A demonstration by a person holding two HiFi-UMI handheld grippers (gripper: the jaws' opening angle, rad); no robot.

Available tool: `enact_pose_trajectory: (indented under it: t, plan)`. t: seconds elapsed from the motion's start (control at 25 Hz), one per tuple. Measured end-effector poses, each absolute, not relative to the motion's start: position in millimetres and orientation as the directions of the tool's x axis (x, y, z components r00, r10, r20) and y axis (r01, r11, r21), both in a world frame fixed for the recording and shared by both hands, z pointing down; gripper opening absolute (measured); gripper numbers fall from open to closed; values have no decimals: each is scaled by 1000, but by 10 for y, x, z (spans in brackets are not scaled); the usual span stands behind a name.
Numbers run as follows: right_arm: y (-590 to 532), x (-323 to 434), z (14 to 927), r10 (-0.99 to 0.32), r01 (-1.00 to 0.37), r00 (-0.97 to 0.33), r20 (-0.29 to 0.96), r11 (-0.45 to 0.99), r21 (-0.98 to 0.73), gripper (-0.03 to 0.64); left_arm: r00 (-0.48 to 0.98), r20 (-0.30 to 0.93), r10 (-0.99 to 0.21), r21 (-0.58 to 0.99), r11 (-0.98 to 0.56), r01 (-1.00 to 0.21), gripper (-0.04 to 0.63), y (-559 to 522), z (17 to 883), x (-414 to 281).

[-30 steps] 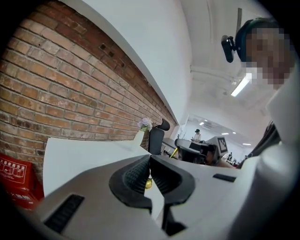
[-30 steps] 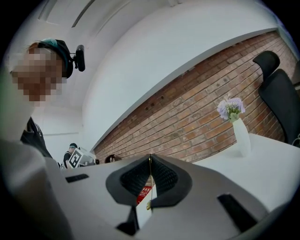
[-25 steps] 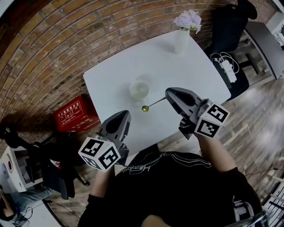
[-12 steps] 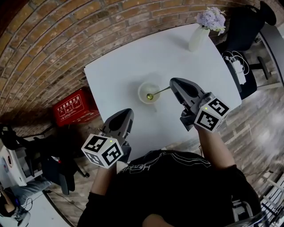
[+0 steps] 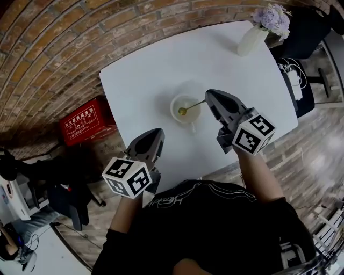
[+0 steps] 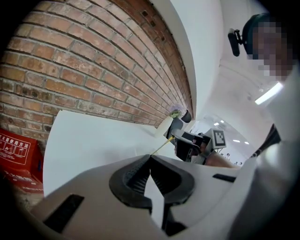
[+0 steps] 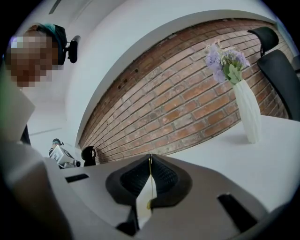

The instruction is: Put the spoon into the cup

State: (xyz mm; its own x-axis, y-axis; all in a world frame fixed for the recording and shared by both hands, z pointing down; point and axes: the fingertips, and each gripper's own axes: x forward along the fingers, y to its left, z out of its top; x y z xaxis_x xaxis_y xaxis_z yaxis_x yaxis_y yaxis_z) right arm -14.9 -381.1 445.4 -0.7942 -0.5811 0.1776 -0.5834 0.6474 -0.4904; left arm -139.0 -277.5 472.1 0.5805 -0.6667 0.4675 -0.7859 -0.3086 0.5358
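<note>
Person: black shirt (image 5: pixel 209 225) at the bottom edge of the head view, one gripper in each hand.
Left gripper (image 5: pixel 155 133): over the table's near edge, well apart from the cup; jaws pressed together at the tips with nothing between them, as its own view shows (image 6: pixel 150 158).
Right gripper (image 5: pixel 208 95): just right of the cup, pointing toward it; jaws clamped on the end of the spoon's handle, seen as a thin gold line between the pads (image 7: pixel 150 157).
Spoon (image 5: pixel 193 106): gold, slim handle; slopes down and left from the right gripper's tips, with its bowl inside the cup's rim. Whether the bowl touches the bottom cannot be told.
Cup (image 5: pixel 174 115): pale, round, upright near the middle of the table.
Table (image 5: pixel 145 80): white, rectangular.
Red crate (image 5: pixel 83 126): on the floor beside the table's left edge.
Vase (image 5: pixel 251 40): white, upright on the table's far right corner, holding purple flowers (image 5: pixel 271 16).
Brick wall (image 5: pixel 54 48): along the table's far side.
</note>
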Motion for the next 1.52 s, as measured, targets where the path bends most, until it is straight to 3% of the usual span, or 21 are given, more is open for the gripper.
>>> enact_pose_trajectory:
  t: [0.92,1.52]
  plan:
    - [-3801,-351,4863,-538,-569,-814,220,663,-486,-2,573,531,-624,549,-261,-794,5,-2819,5160,-1469]
    - [-3927,-176,5034,-565,-574,-794,225,574,-584,0,575,534,-620,557,-253,-791,5,-2775,5215,-1442]
